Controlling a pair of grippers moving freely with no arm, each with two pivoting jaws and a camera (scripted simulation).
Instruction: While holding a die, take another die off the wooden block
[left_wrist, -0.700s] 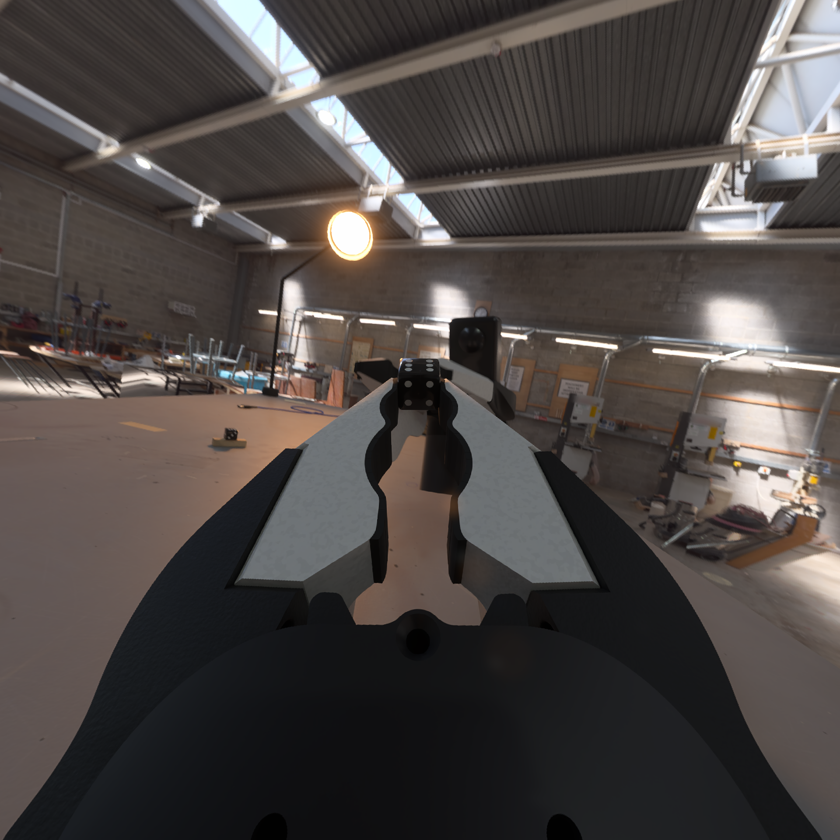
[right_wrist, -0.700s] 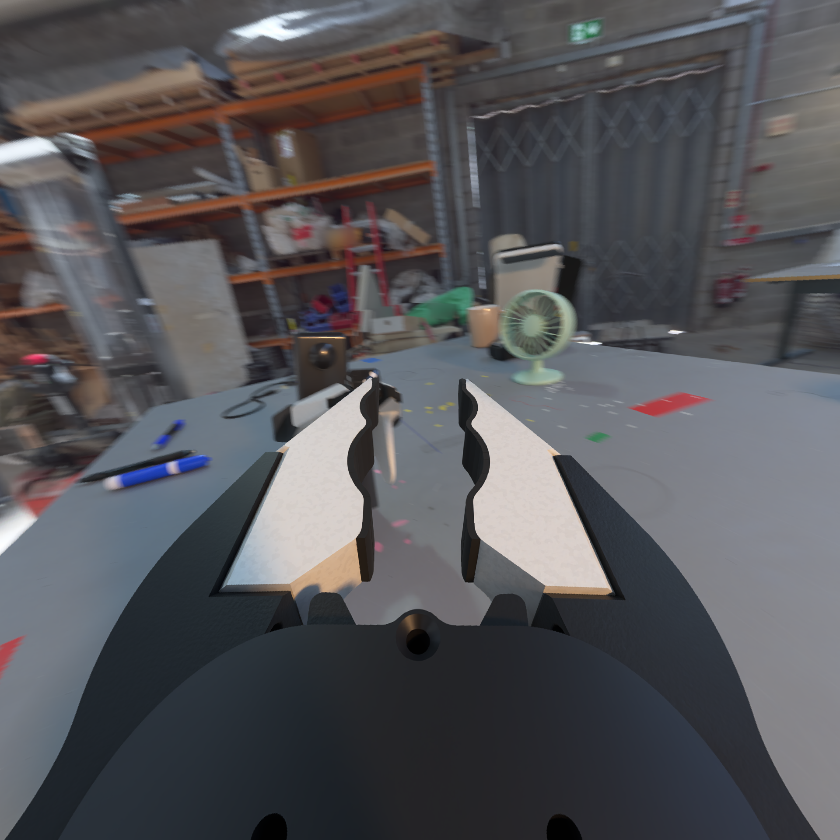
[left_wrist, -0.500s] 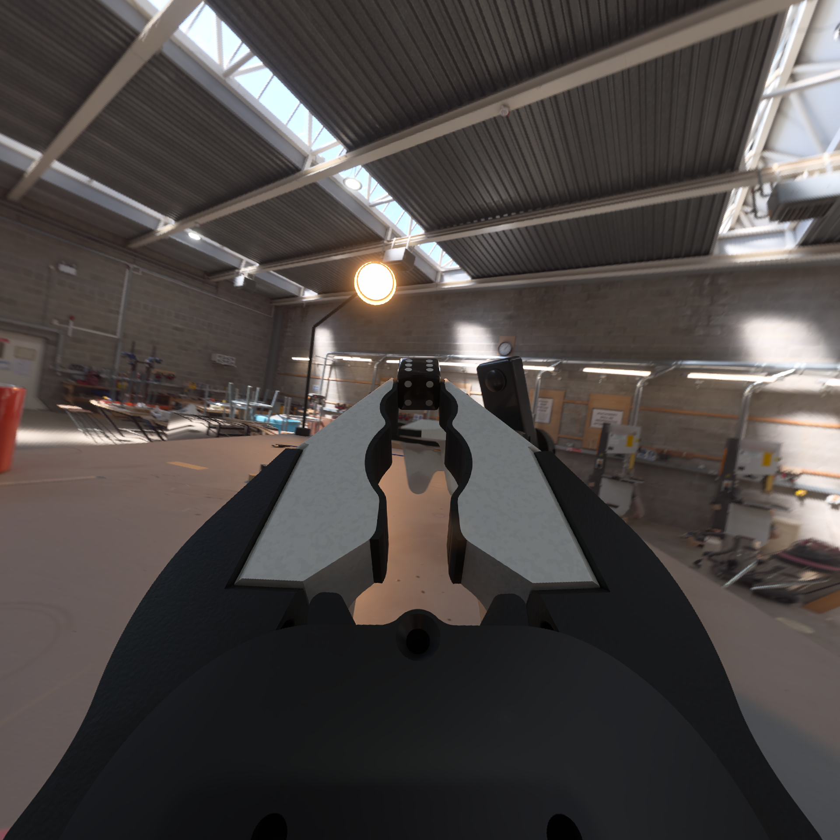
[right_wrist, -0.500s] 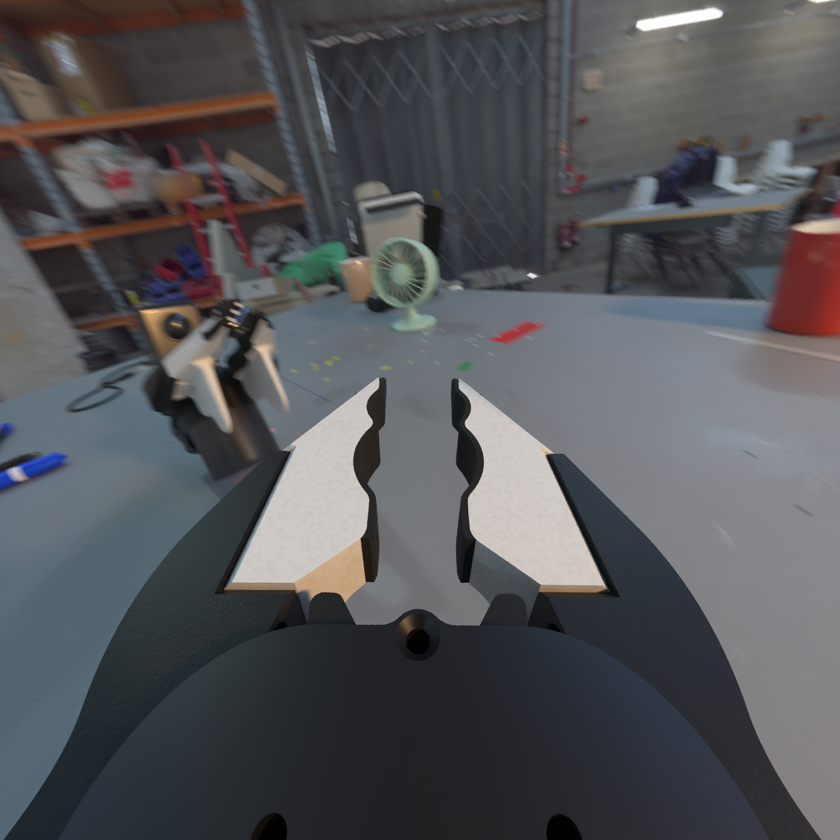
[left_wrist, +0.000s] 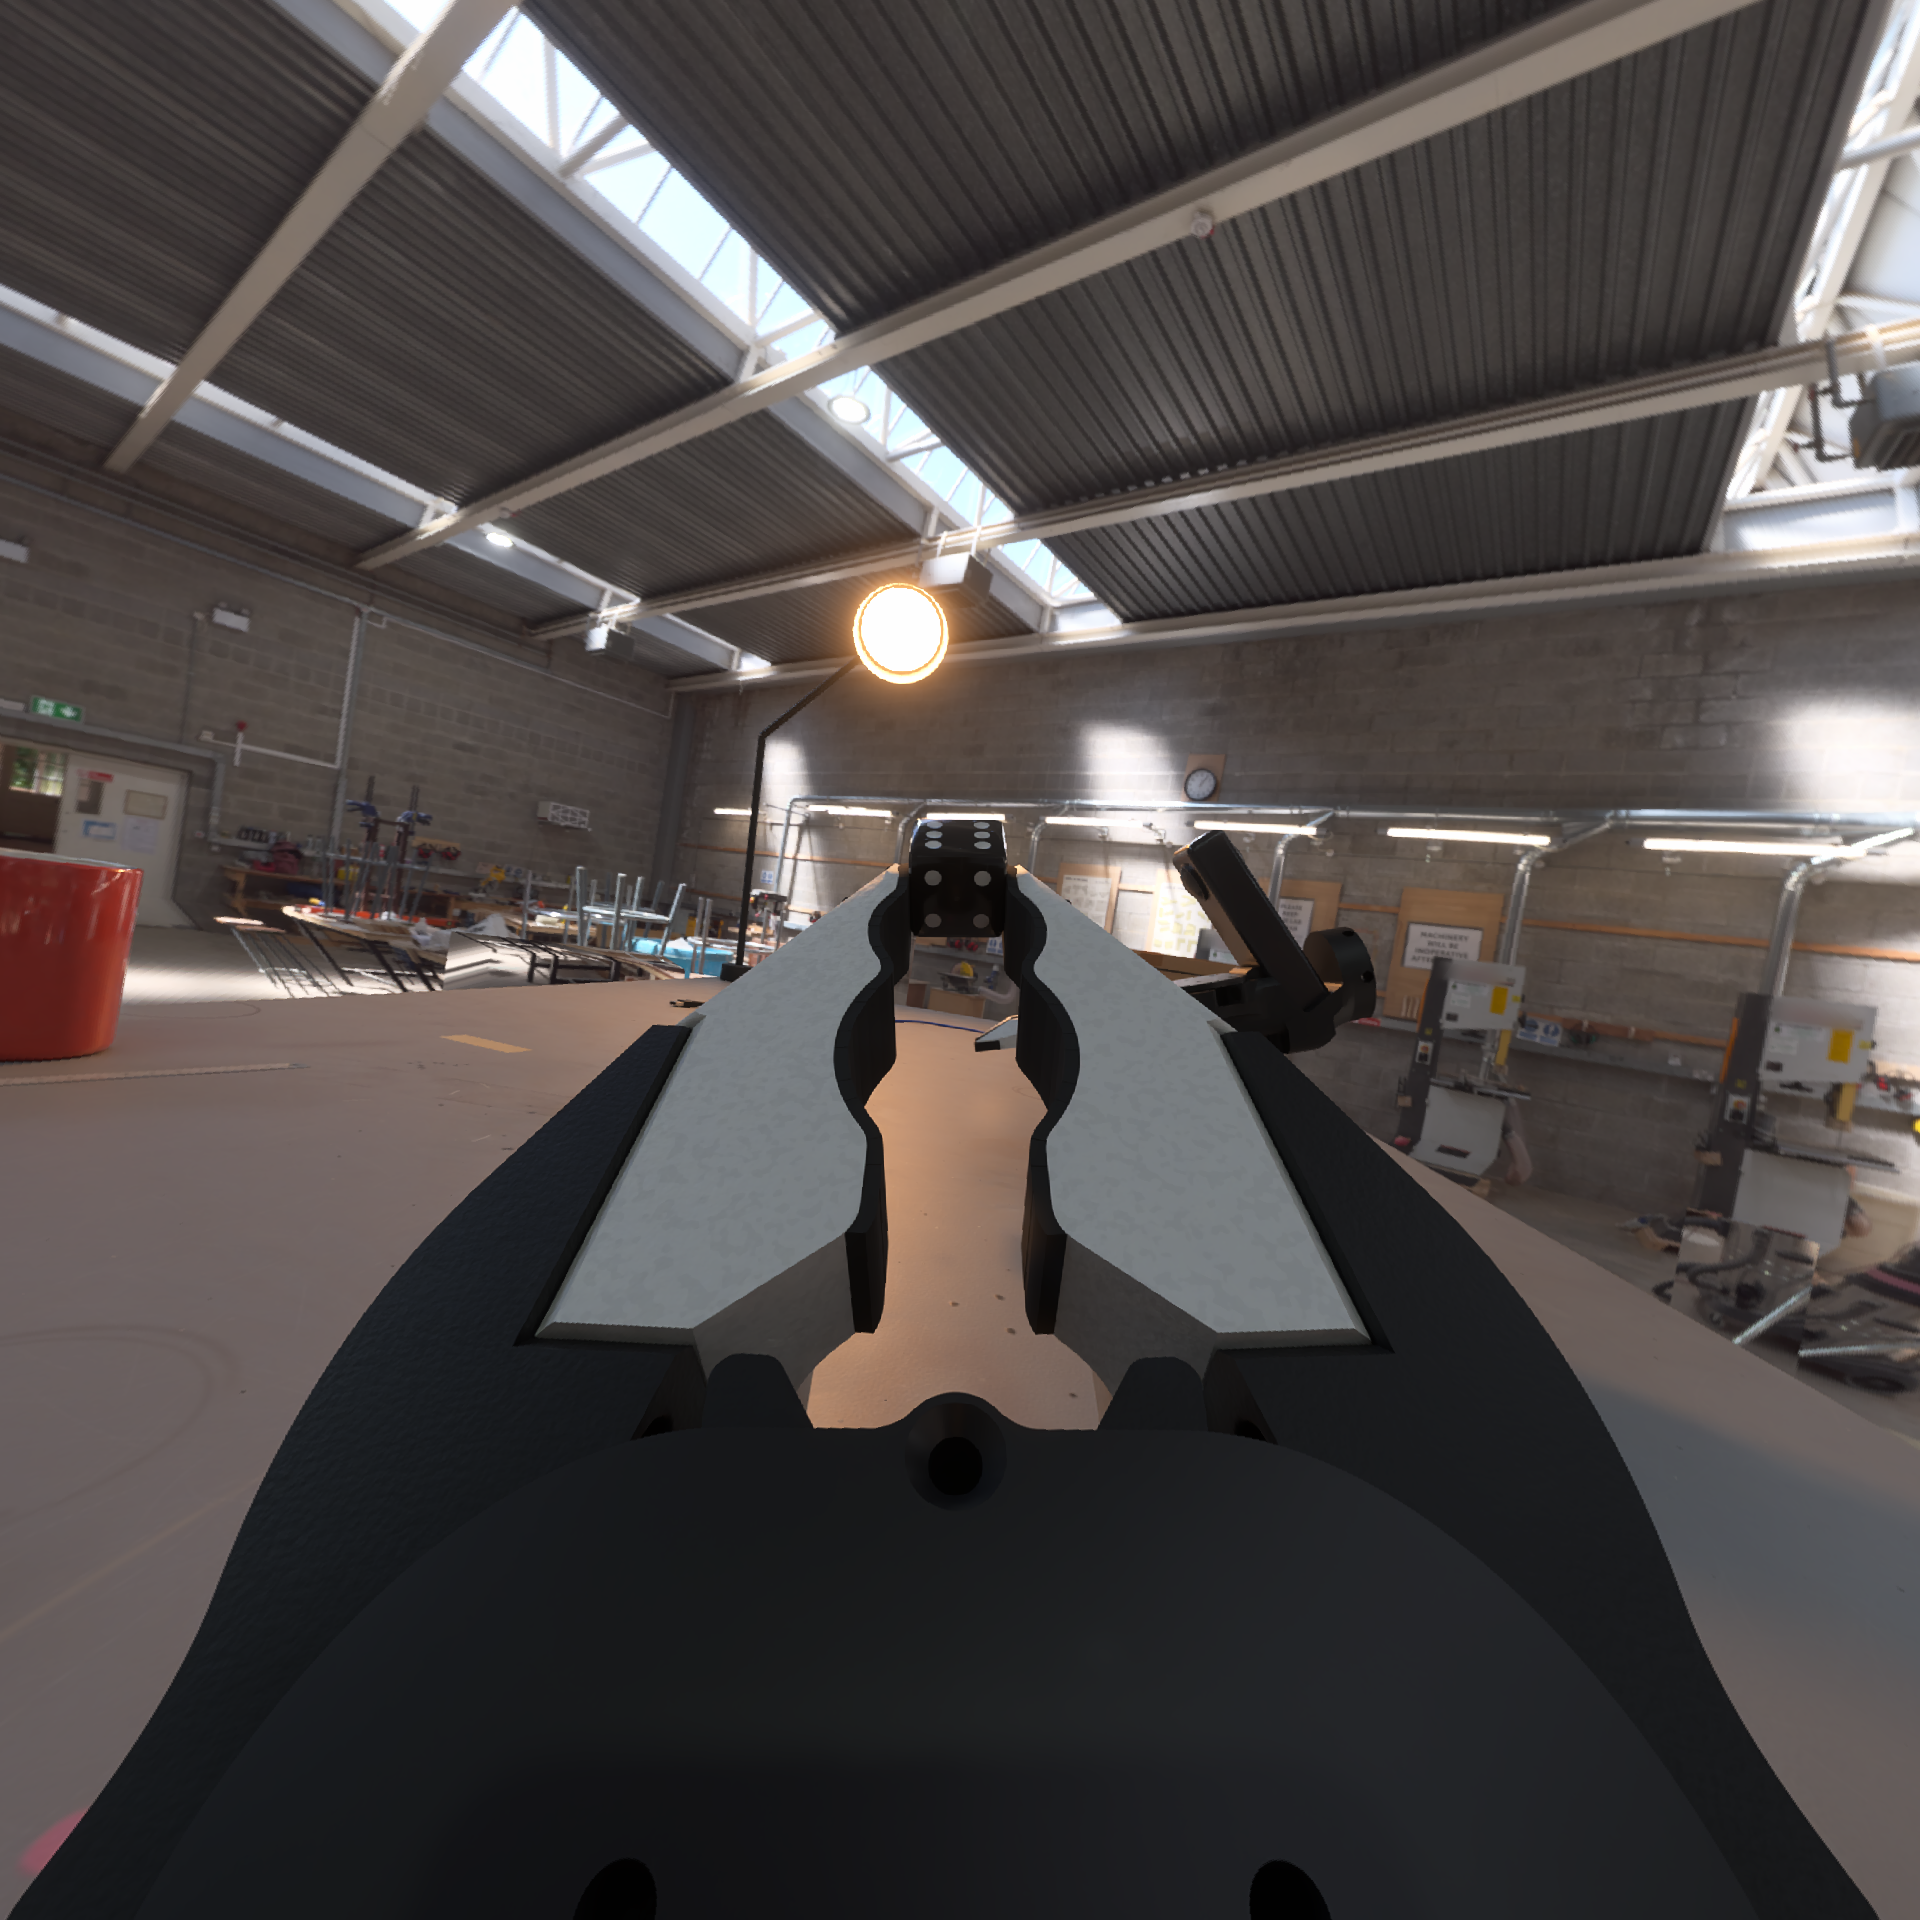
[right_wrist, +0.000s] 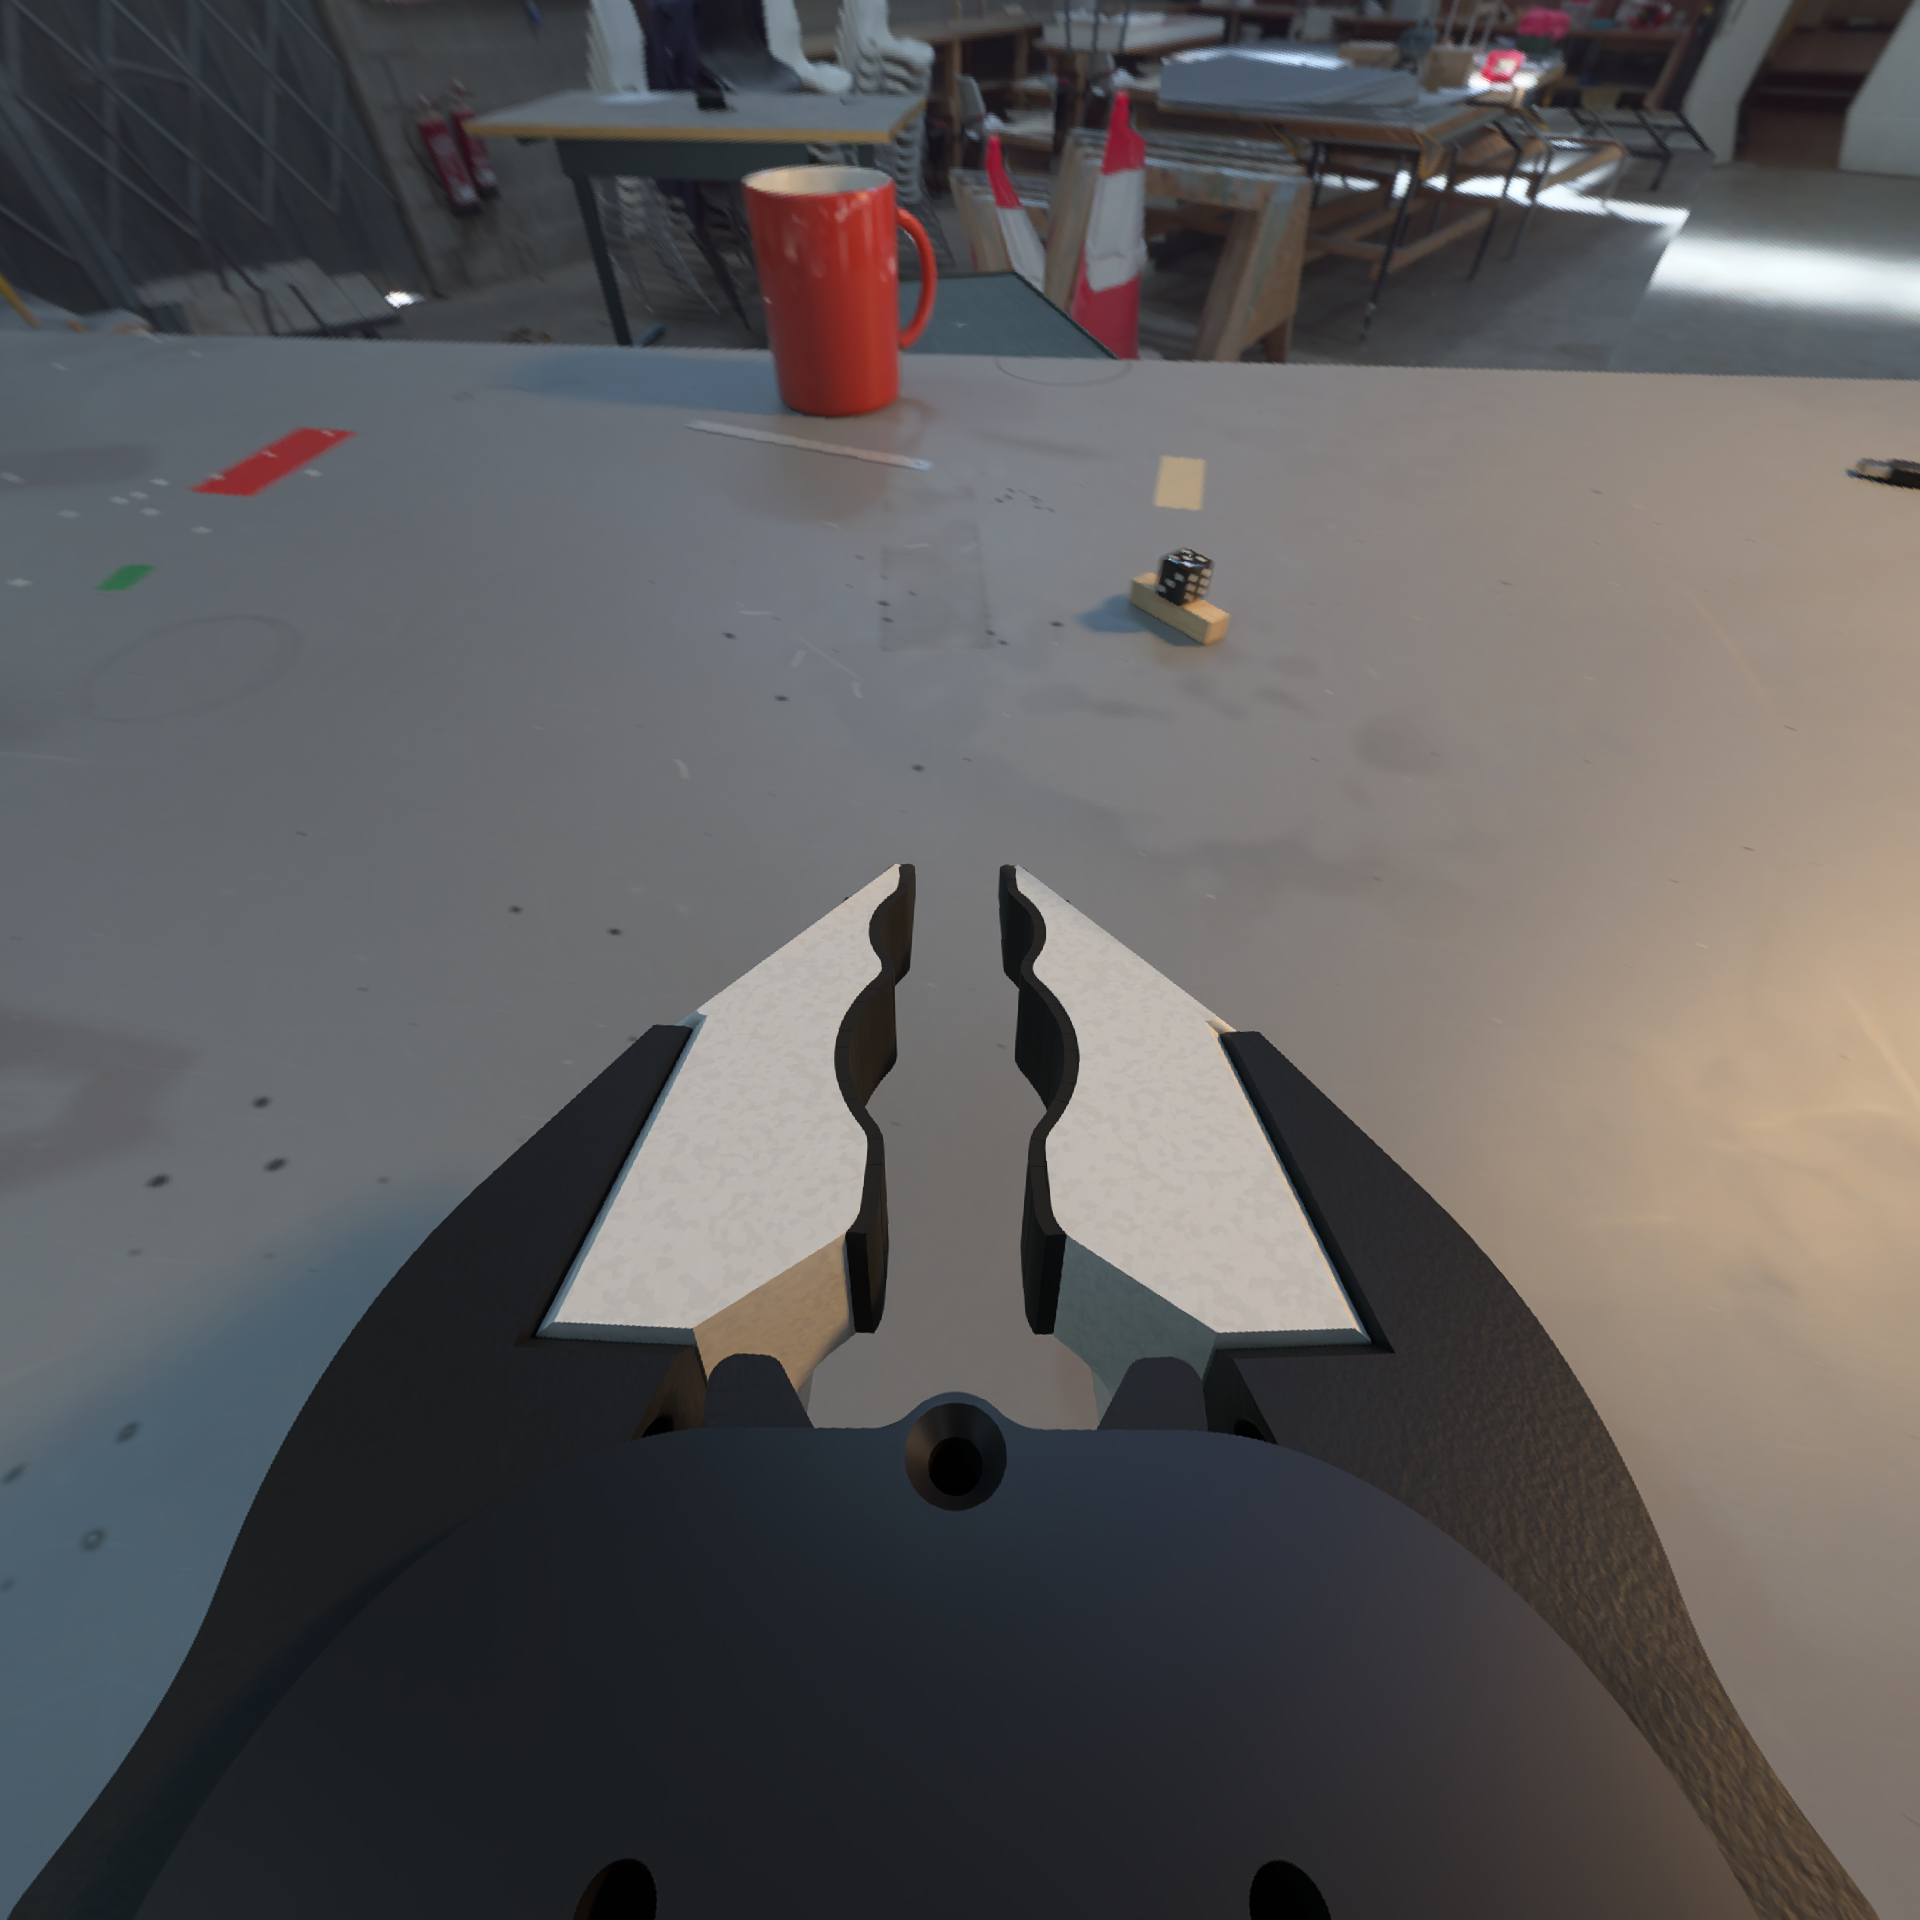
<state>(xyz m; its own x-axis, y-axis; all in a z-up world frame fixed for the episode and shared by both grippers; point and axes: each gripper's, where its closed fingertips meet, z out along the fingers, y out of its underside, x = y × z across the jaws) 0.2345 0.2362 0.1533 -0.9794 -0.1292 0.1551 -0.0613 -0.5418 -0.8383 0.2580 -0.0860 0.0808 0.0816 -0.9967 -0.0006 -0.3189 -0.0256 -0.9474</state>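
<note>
left gripper (left_wrist: 957, 883) clamped on black die (left_wrist: 957, 878); right gripper (right_wrist: 957, 883) parted, empty, well short of die on wooden block (right_wrist: 1179, 613)

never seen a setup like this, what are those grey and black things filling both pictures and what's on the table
Each picture comes from a camera mounted on a two-finger grasping tool, looking forward along its grey fingers. There are two such tools, a left and a right one.

In the left wrist view, the left tongs are shut on a black die with white dots, pinched at the fingertips. The other tool shows farther off to the right.

In the right wrist view, the right tongs are open and hold nothing. Ahead on the grey table a second black die sits on a small wooden block. Farther back stands a red mug, with coloured tape strips to the left.
</note>
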